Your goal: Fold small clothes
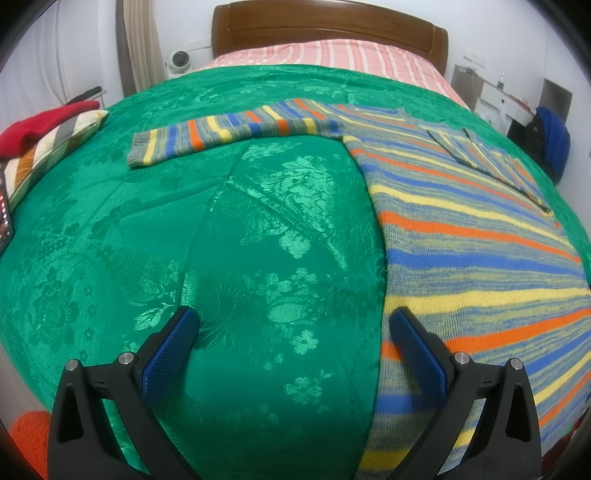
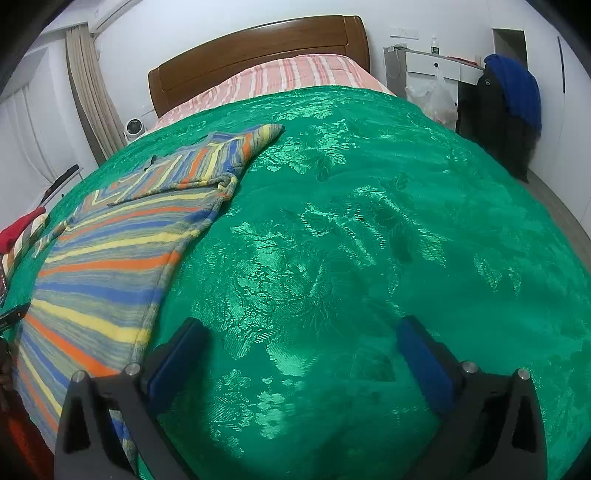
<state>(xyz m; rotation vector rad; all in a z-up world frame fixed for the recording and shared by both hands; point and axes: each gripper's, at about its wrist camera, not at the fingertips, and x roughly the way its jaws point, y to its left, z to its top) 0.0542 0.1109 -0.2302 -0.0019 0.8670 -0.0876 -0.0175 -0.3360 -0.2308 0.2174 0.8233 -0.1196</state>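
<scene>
Knitwear fills the right half of our left wrist view: a striped sweater [image 1: 461, 236] in blue, orange, yellow and grey lies flat on the green brocade bedspread [image 1: 229, 240], one sleeve [image 1: 236, 129] stretched out toward ten o'clock, the other folded across the chest near two o'clock. Our left gripper [image 1: 295, 325] has its fingers wide apart with nothing between them; the right-hand finger [image 1: 417, 347] sits over the sweater's side edge, though we cannot tell whether it touches. A red garment [image 1: 40, 125] rests on a striped pillow [image 1: 55, 151] at nine o'clock, and the wooden headboard [image 1: 328, 26] stands at twelve. From the right wrist view, the sweater [image 2: 107, 258] lies toward nine o'clock, and our right gripper [image 2: 299, 332] is spread fully over bare bedspread [image 2: 369, 221], holding nothing, just beside the sweater's edge. A blue cloth [image 2: 517, 88] hangs at two o'clock.
</scene>
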